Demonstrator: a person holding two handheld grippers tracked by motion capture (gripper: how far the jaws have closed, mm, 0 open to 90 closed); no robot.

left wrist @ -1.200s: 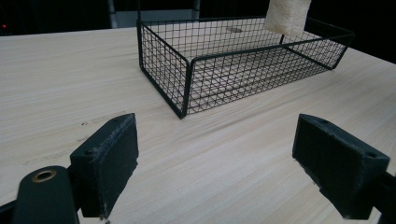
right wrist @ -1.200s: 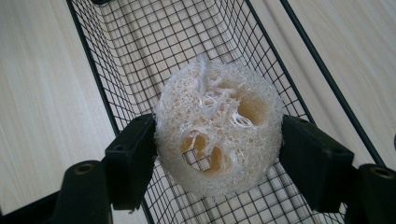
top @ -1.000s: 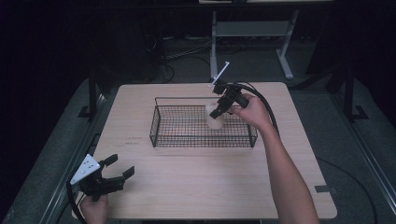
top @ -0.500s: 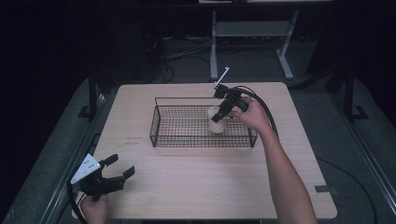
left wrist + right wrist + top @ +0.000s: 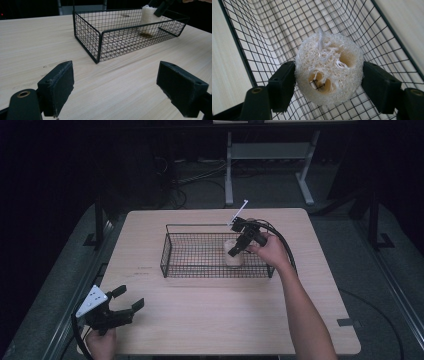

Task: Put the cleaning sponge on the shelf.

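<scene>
A black wire basket (image 5: 172,251) (image 5: 98,41) (image 5: 239,47) stands on the middle of the wooden table (image 5: 210,320). My right gripper (image 5: 235,251) (image 5: 328,81) points down into the basket's right end and is shut on a cream loofah piece (image 5: 233,258) (image 5: 329,68) (image 5: 149,15); both pads press its sides. The loofah hangs low inside the basket, near its floor. My left gripper (image 5: 131,300) (image 5: 115,87) rests at the table's front left corner, open, with nothing between its fingers, and it faces the basket.
The table's front edge and left edge run close to my left gripper. A cable (image 5: 282,245) trails from the right gripper over the basket's right end. Behind the table stands a metal frame (image 5: 267,155) on a dark floor.
My right gripper has sunk with the loofah from above the basket's rim down into the basket. The left gripper has stayed where it was.
</scene>
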